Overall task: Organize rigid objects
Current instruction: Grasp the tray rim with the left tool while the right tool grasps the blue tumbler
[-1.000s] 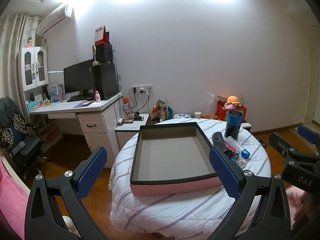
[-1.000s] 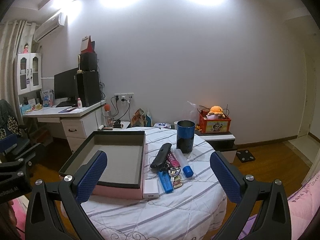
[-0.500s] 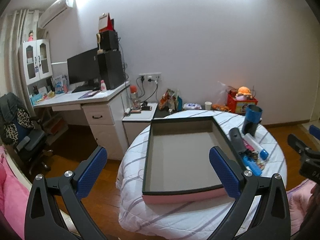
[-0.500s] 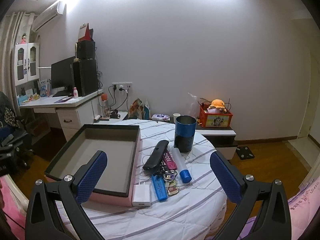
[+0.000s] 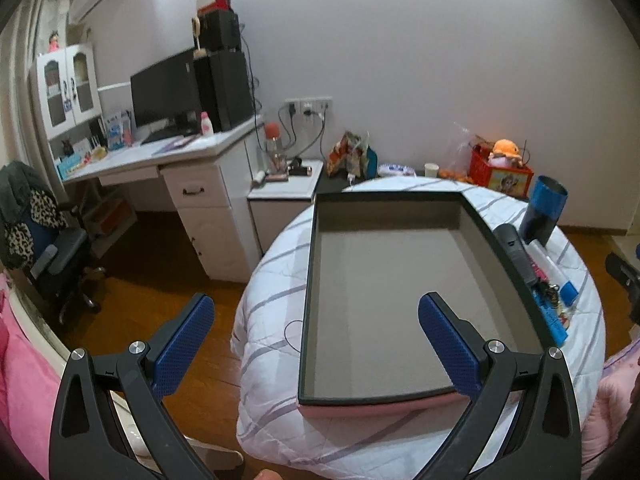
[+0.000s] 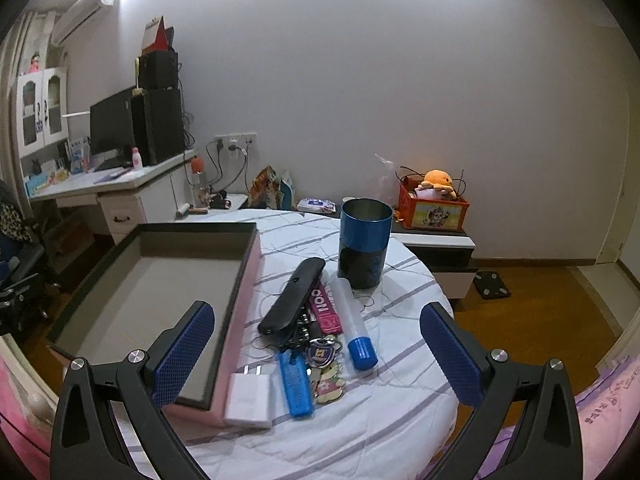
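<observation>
Rigid objects lie in a cluster on the round surface (image 6: 360,432), which is draped in a white cloth with grey stripes, just to the right of a large shallow tray (image 6: 240,304) with a dark rim, pink outer walls and a bare grey floor. Next in size, a blue-and-black cylindrical cup (image 6: 365,245) stands upright at the far end of the cluster. A long black case (image 6: 292,297) lies slanted in front of it, beside a pink tag (image 6: 325,308) and a clear tube with a blue cap (image 6: 354,326). Nearer the camera, a white charger plug (image 6: 249,399) touches the tray's pink wall, with a blue lighter-shaped piece (image 6: 295,384) just beside it and a bunch of keyrings (image 6: 320,354) between that and the tube. The right tongs (image 6: 316,356) hang above this cluster, blue pads spread wide and holding nothing. The left tongs (image 5: 316,350) hover over the tray's near left part, likewise spread wide and empty.
</observation>
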